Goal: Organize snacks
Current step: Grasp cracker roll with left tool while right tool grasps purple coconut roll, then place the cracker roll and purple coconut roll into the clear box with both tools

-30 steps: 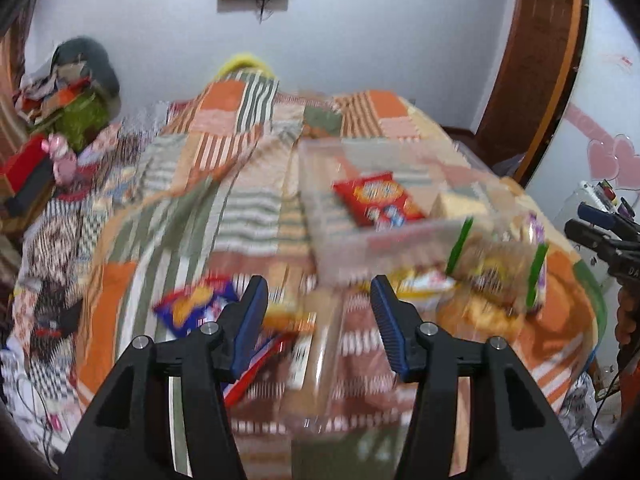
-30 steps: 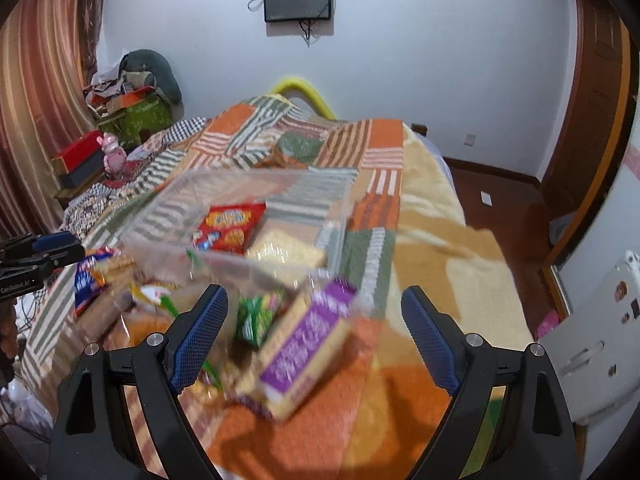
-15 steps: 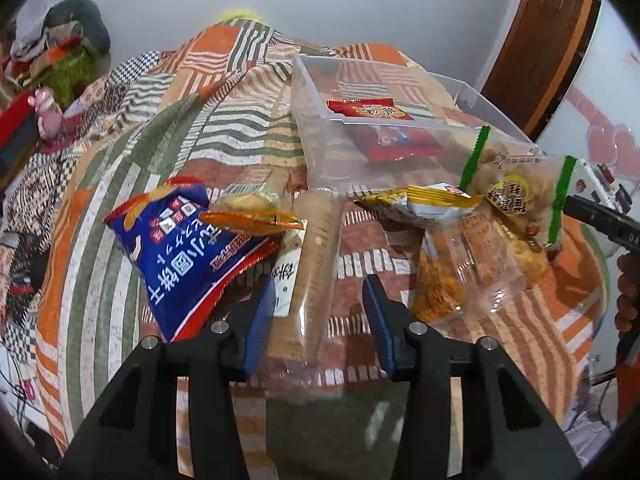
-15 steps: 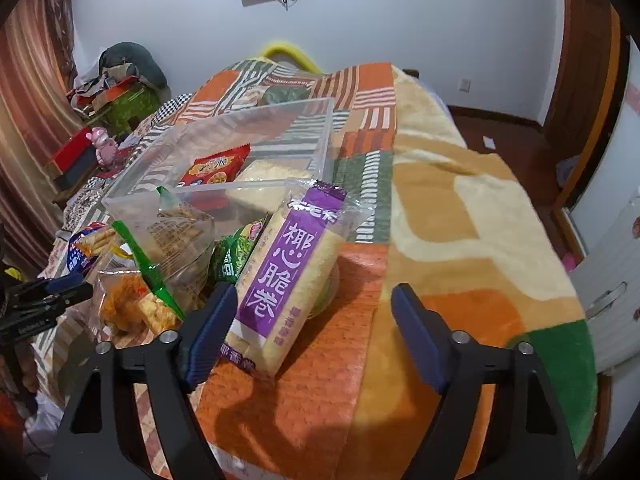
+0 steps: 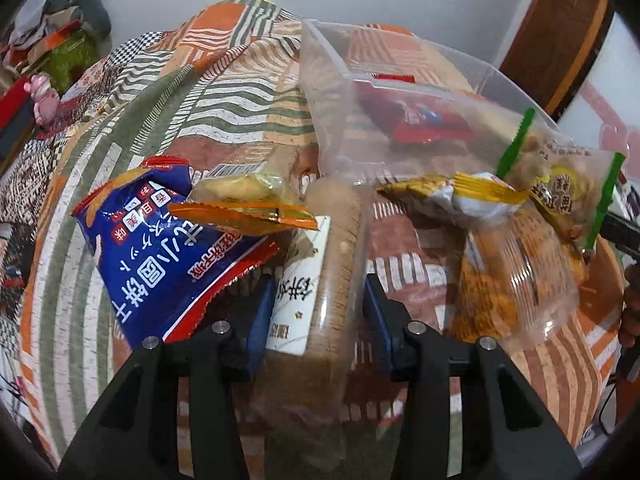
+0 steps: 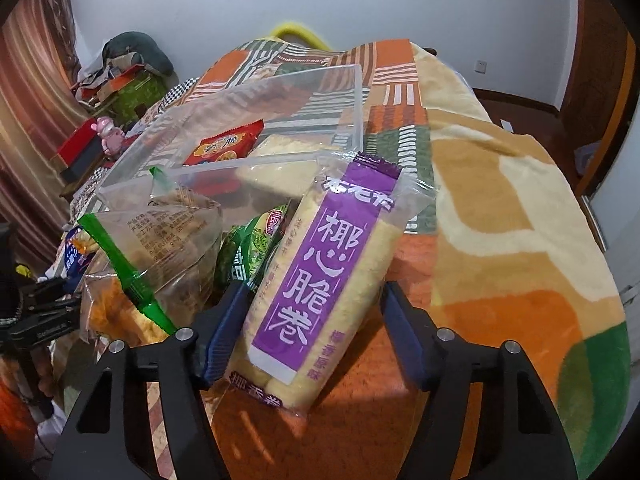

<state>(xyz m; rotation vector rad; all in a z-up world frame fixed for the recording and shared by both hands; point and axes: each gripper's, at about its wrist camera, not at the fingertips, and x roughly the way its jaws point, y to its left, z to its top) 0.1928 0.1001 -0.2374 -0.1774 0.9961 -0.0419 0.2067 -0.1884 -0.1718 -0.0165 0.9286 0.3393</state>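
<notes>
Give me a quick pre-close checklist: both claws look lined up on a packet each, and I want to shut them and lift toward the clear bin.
1. Left claw straddles the clear biscuit sleeve: ok, one finger on each side, jaws open.
2. Left grasp clear of neighbours: not ok, the blue snack bag overlaps the left finger and a white-labelled packet lies inside the gap.
3. Right claw straddles the purple-labelled roll packet: ok, jaws open.
4. Right grasp clear: cannot tell, the green packet sits close by the left finger.
5. Clear plastic bin has room: ok, only a red cracker pack and a pale packet inside.
</notes>
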